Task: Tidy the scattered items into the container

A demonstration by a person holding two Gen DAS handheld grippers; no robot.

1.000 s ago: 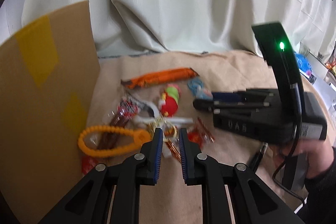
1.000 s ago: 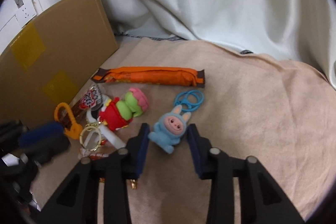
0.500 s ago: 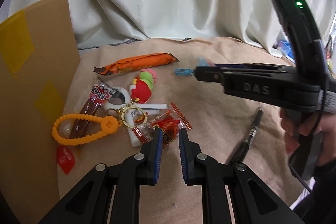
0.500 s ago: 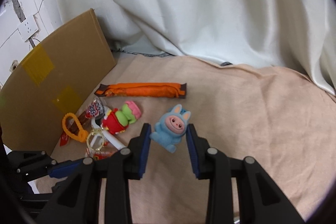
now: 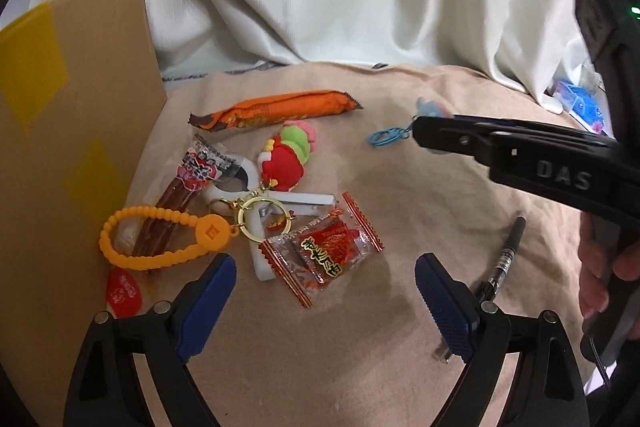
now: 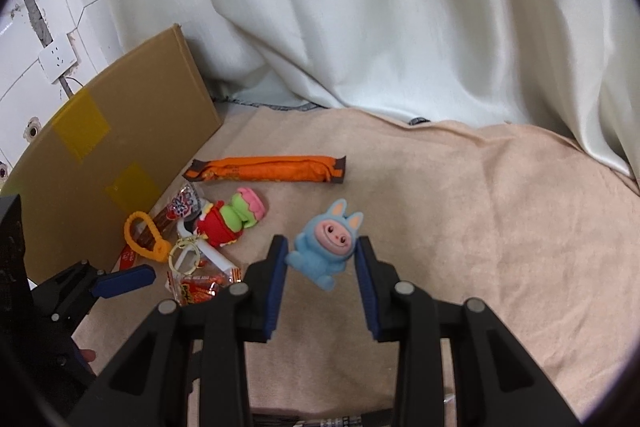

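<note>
My left gripper (image 5: 324,267) is low over the beige cloth and its jaws are opening wide. A red candy packet (image 5: 324,255) lies on the cloth between its fingertips, and the pads do not touch it. My right gripper (image 6: 321,245) is shut on a blue pig-bunny toy (image 6: 326,239) and holds it above the cloth. In the left wrist view the toy's blue ring clip (image 5: 384,137) dangles from it. The cardboard box (image 5: 60,147) stands at the left.
Beside the box lie an orange snack bar (image 5: 276,109), a red-green plush keychain (image 5: 288,155), a sausage snack (image 5: 188,187), an orange beaded strap (image 5: 160,235), a white tool (image 5: 256,195) and a small red packet (image 5: 124,291). A black pen (image 5: 504,255) lies at the right. White curtain hangs behind.
The left jaws went from shut to wide open, and the left gripper came closer to the candy packet. The right gripper rose slightly, still gripping the blue toy.
</note>
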